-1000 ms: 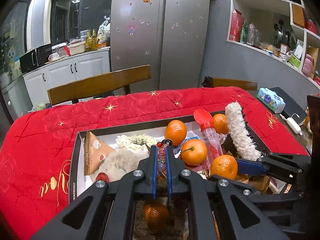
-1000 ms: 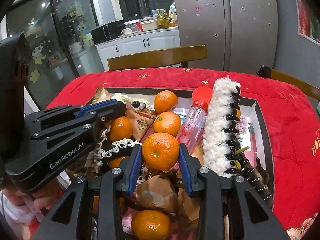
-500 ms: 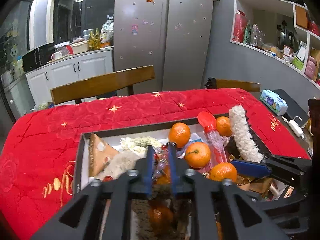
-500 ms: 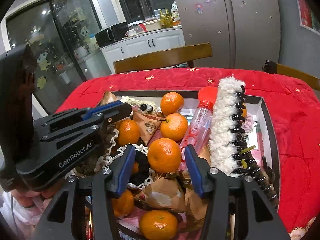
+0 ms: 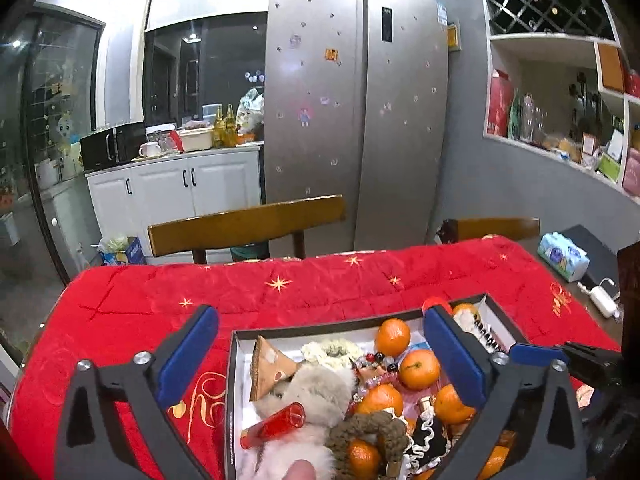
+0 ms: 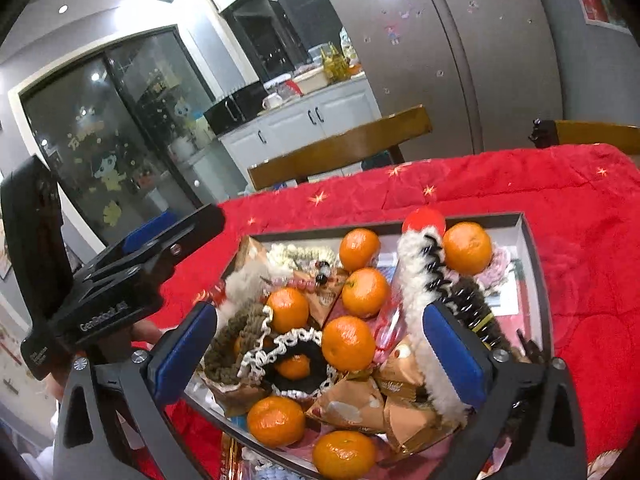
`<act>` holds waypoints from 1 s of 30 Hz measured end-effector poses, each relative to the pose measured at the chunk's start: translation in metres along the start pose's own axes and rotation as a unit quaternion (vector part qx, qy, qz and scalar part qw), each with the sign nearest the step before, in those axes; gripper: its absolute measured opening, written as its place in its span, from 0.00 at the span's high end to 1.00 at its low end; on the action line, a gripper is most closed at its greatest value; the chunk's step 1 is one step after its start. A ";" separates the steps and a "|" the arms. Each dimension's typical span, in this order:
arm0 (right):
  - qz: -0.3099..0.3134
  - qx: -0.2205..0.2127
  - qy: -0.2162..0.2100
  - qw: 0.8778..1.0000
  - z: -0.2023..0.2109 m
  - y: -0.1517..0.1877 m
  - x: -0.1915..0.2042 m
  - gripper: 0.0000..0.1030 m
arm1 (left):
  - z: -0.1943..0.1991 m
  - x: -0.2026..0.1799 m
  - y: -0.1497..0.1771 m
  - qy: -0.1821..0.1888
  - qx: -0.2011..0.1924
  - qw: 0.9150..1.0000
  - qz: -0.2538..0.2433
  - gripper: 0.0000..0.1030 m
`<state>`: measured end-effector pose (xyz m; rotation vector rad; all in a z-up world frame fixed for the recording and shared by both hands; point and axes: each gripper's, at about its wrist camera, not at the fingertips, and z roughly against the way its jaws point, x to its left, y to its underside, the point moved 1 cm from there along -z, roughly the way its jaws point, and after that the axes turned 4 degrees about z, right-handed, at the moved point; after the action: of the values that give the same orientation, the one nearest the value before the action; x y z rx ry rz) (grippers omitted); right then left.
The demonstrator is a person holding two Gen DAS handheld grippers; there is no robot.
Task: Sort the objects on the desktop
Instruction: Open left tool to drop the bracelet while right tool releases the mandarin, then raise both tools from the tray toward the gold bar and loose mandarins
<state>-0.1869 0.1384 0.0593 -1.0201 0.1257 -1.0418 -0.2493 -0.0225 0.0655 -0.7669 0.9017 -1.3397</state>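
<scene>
A dark-rimmed box [image 5: 320, 326] on the red cloth holds several mandarins [image 5: 393, 337], a bead bracelet [image 5: 376, 360], a red tube [image 5: 276, 426], a fluffy grey puff [image 5: 320, 392] and a brown braided tie [image 5: 368, 428]. My left gripper [image 5: 320, 312] hangs above the box's near left part. Its jaws are opening wide and nothing touches the pads. My right gripper [image 6: 320, 308] hovers over the box [image 6: 532, 280], jaws opening, with a mandarin [image 6: 348, 344] lying free below them. A white fluffy hair claw [image 6: 420, 280] and tan snack packets [image 6: 352, 404] lie beside it.
The red quilted cloth [image 5: 120, 308] covers the table around the box. A wooden chair [image 5: 244, 228] stands behind the far edge. At the right are a tissue pack [image 5: 562, 256] and a white charger [image 5: 602, 300]. The left gripper's body [image 6: 120, 280] sits left of the right one.
Both grippers opened wide and rose. The left one let go of the bead bracelet, the right one let go of the mandarin; both things now lie in the box.
</scene>
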 end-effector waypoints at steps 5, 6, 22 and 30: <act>0.002 -0.013 0.007 1.000 0.010 -0.007 -0.002 0.00 | 0.004 -0.005 -0.001 -0.005 -0.017 1.000 -0.022 0.00; 0.003 -0.016 0.008 1.000 0.012 -0.009 -0.003 0.00 | 0.004 -0.006 -0.001 -0.007 -0.017 0.999 -0.026 0.00; -0.002 -0.093 0.024 0.995 0.105 -0.023 0.021 0.00 | 0.081 -0.021 -0.018 0.020 -0.038 0.999 -0.014 0.00; 0.007 -0.120 0.056 0.991 0.164 -0.004 0.033 0.00 | 0.146 -0.025 -0.013 0.021 -0.046 0.999 -0.017 0.00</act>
<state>-0.0846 0.2172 0.1656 -1.1758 0.3567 -1.0897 -0.1265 -0.0046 0.1477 -0.8292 0.9931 -1.3560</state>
